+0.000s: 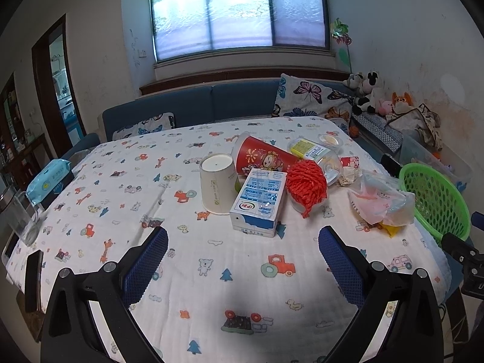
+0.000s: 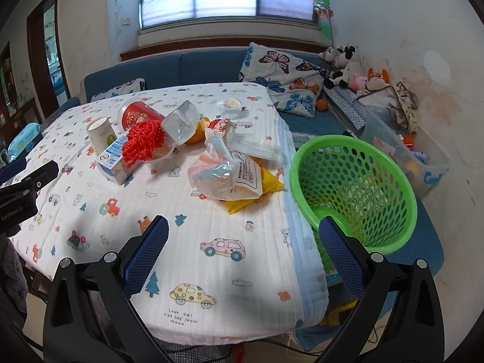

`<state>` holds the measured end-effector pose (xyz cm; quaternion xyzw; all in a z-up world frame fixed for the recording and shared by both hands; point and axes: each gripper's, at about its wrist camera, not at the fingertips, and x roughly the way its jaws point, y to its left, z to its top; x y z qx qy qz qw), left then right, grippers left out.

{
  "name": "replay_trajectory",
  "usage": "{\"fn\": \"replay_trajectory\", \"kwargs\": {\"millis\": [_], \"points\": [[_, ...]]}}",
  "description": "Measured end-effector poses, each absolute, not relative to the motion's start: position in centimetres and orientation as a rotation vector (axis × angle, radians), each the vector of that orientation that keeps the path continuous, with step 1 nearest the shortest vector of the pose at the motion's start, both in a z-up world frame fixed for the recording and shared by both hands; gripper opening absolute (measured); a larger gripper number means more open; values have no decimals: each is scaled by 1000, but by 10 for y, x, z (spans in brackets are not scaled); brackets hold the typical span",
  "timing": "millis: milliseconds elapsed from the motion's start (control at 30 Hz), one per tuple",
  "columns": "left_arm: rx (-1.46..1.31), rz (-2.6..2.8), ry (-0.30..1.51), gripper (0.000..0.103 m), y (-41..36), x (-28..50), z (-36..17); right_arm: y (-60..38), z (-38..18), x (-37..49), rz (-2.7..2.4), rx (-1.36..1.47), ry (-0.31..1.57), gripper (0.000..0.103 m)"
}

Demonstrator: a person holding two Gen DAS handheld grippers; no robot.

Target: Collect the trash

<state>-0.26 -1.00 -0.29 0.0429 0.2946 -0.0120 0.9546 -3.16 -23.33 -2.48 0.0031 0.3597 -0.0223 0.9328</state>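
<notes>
Blue textured pads covered the inner faces of the left gripper (image 1: pixel 243 236), whose two black fingers stood wide apart above the table with nothing between them. Under them lay a white quilted tablecloth (image 1: pixel 211 287) printed with small tractors, trees and animals.

Just beyond the fingers was the trash, gathered in one group near the middle of the table. A rectangular milk carton (image 1: pixel 258 201) in white and blue lay flat, touching a white paper cup (image 1: pixel 218 187) that stood upside down. Behind them a red paper cup (image 1: pixel 260 158) lay on its side, beside a ball of red knitted netting (image 1: pixel 306 184) and a clear plastic container (image 1: pixel 314 152) with a yellow label. To the right lay a crumpled transparent plastic bag (image 1: pixel 381 202) over a yellow packet (image 2: pixel 260 189).

The right gripper (image 2: pixel 243 234) was also open and held nothing, above the table's near right corner. A round green plastic basket (image 2: pixel 354 187) with a perforated wall stood tilted just beside the table edge, its opening toward the camera.

At the far left edge were a soft blue wipes pack (image 1: pixel 50 181) and a clear glass jug (image 1: pixel 21 214).
</notes>
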Motion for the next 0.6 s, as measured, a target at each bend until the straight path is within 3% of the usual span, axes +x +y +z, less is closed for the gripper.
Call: {"fn": "replay_trajectory", "kwargs": {"millis": [600], "points": [[92, -39, 645, 97, -8, 36, -14, -234, -29, -2, -11, -31, 759, 97]]}}
